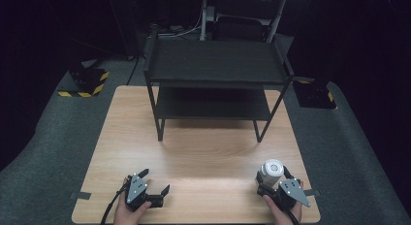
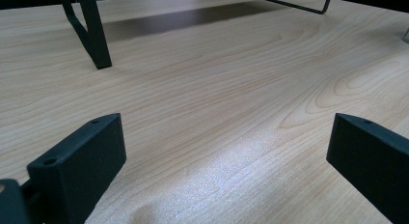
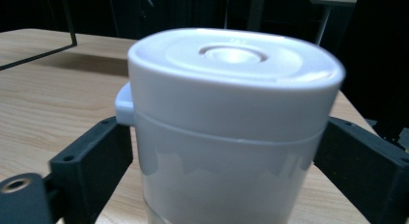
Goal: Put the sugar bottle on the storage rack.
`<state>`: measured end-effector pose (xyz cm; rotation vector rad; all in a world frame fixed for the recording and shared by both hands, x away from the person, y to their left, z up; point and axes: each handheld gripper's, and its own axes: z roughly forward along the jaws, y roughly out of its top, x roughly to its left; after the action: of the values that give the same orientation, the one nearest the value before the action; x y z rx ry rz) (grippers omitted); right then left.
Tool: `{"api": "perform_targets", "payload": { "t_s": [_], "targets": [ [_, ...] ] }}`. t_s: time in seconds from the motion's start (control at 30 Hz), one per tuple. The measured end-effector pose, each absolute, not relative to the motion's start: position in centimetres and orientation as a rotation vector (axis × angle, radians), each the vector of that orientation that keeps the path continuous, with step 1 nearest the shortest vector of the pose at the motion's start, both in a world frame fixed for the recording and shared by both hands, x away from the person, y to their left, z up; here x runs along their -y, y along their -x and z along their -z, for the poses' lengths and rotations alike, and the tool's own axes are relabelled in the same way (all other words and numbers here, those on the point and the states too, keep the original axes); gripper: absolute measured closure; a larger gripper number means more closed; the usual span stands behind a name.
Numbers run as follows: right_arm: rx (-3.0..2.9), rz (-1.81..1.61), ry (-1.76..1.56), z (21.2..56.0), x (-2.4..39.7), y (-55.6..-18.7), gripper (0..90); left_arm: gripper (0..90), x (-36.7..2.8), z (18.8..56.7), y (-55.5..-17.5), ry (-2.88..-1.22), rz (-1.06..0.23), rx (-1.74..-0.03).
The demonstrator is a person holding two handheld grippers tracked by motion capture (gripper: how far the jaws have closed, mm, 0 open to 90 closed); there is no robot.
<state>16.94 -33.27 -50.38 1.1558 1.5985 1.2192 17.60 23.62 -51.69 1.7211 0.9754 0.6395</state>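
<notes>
My left gripper (image 1: pixel 154 187): near edge of the table (image 1: pixel 203 157), at my left; jaws wide apart, nothing between them; bare wood ahead in the left gripper view.
My right gripper (image 1: pixel 272 180): near edge, at my right; jaws closed against both sides of the container (image 1: pixel 271 171), just below its lid (image 3: pixel 234 57).
Container: upright in my right gripper; white lid with a side tab, frosted translucent body; I judge it light, rigid plastic, smooth and liable to slip; best held on the body under the lid rim, not by the lid.
Shelf rack (image 1: pixel 215 72): far half of the table, black, two tiers, both bare; well apart from both grippers.
</notes>
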Motion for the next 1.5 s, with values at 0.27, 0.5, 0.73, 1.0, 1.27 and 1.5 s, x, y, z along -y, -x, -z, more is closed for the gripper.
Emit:
{"api": "perform_targets", "payload": {
  "t_s": [0.27, 0.5, 0.73, 1.0, 1.27, 1.5],
  "targets": [
    [-1.563, -1.207, -1.171, 50.7, 32.6, -16.9, 22.6, 0.5, -23.6, 51.7, -17.6, -1.722, -0.642, -0.975],
    [-1.566, -1.212, -1.166, 50.9, 32.5, -16.9, 29.4, 0.5, -23.6, 51.7, -17.6, -1.721, -0.643, -0.974],
    [-1.555, -1.216, -1.188, 50.7, 32.3, -16.9, 30.0, 0.5, -23.6, 51.7, -17.6, -1.722, -0.643, -0.973],
    [-1.559, -1.211, -1.202, 50.2, 32.4, -16.7, 30.2, 0.5, -23.6, 51.7, -17.6, -1.722, -0.641, -0.972],
    [-1.558, -1.229, -1.179, 49.4, 32.2, -16.6, 30.3, 0.5, -23.6, 51.7, -17.6, -1.724, -0.641, -0.971],
    [-1.579, -1.241, -1.163, 47.8, 31.5, -16.9, 30.4, 0.5, -23.6, 51.7, -17.6, -1.727, -0.643, -0.969]
  ]
}}
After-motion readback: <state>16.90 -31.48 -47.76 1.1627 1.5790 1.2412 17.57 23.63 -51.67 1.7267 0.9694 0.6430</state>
